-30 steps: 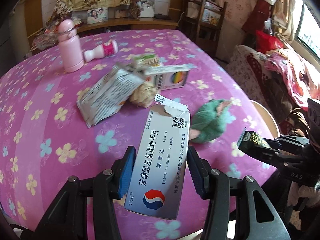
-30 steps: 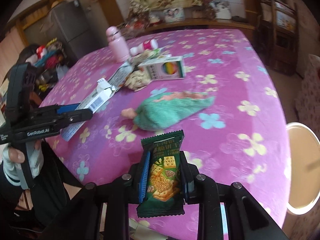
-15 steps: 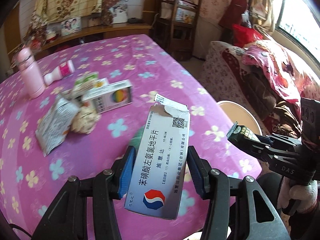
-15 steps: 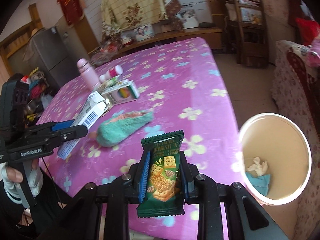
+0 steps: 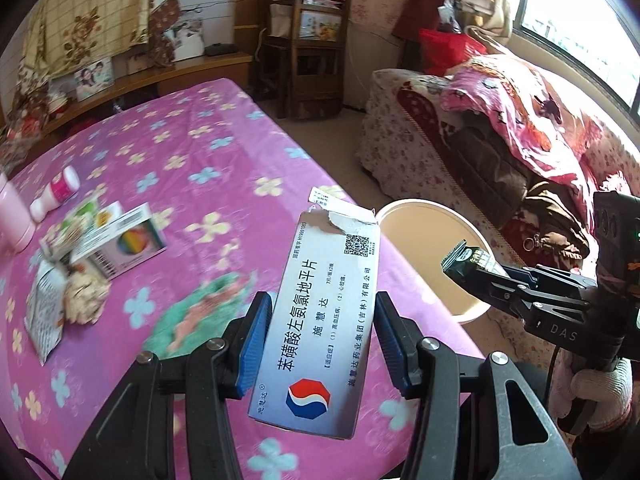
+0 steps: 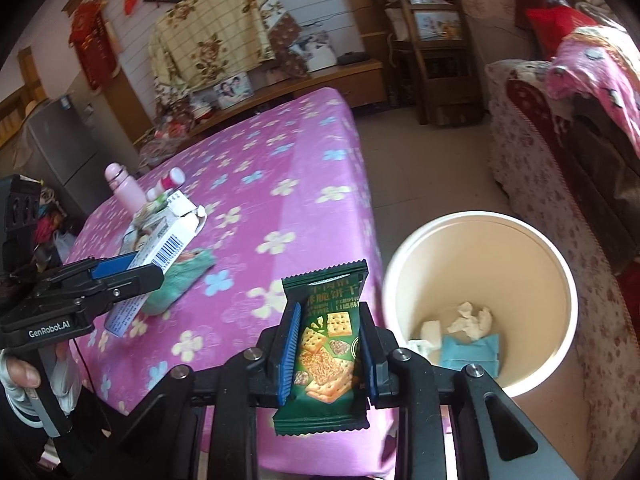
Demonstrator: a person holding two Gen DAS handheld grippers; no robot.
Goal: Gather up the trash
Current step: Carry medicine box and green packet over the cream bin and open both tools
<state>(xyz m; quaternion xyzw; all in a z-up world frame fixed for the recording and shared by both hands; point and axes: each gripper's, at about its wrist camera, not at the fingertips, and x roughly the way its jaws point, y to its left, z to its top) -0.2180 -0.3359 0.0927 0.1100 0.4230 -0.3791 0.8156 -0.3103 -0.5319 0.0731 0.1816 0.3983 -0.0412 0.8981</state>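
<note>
My left gripper (image 5: 318, 344) is shut on a torn white medicine box (image 5: 324, 320) and holds it above the near right corner of the table. My right gripper (image 6: 328, 354) is shut on a green cracker packet (image 6: 326, 348), held beside the table's edge, left of a cream round bin (image 6: 480, 304) on the floor. The bin holds crumpled tissue and a blue packet. In the left wrist view the bin (image 5: 424, 248) lies just beyond the box, and the right gripper (image 5: 480, 272) with its packet hangs over its rim.
On the pink flowered table (image 5: 192, 152) lie a rainbow-printed box (image 5: 120, 250), a grey wrapper (image 5: 46, 316), a crumpled ball (image 5: 84, 296), a green sock (image 5: 200, 312), a small white bottle (image 5: 56, 194) and a pink flask (image 6: 122, 186). A sofa (image 5: 520, 136) stands right of the bin.
Both grippers have swung right, away from the table's middle toward the bin, each still holding its item. The bin now shows large in both views.
</note>
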